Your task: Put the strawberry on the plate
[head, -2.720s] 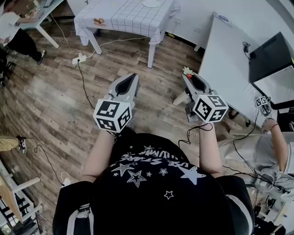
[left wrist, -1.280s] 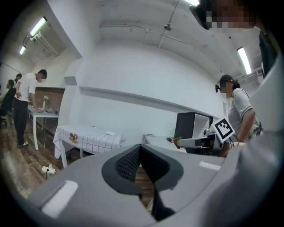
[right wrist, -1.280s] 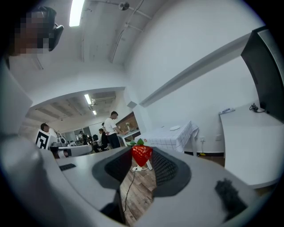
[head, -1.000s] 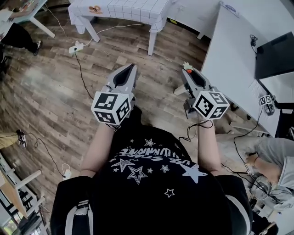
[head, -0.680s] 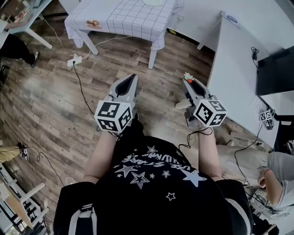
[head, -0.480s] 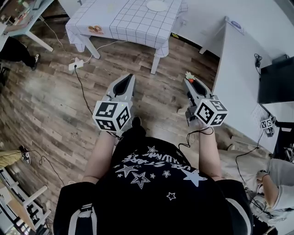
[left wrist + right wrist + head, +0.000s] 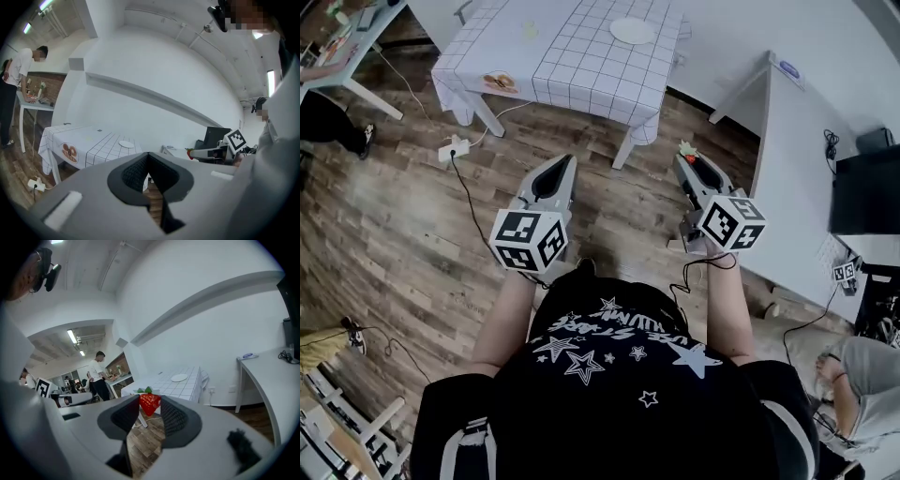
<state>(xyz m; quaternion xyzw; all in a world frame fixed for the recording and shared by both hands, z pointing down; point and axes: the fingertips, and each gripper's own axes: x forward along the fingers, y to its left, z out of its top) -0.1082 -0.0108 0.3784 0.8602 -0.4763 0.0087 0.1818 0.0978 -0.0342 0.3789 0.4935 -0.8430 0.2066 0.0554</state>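
1. Nearest, at the bottom of the head view, the person stands on the wooden floor with both forearms stretched forward, one tool in each hand.
2. Left of centre, the left gripper has its jaws brought together at the tips, with nothing between them.
3. Right of centre, the right gripper is closed onto the strawberry. The fruit is pinched at the very ends of the jaws, green leaves uppermost, in the air above the floor.
4. Farther on, across the top of the head view, stands the table with its checked cloth. The plate lies on the far part of the cloth, well apart from both grippers.
5. By the look of it, the fruit has yet to be carried across.
   - The hold is only at the jaw tips, so a jolt on the way could drop it to the floor.
   - A harder squeeze could bruise it or squirt it out.
   - A release from too high or off-centre could let it roll off the plate.
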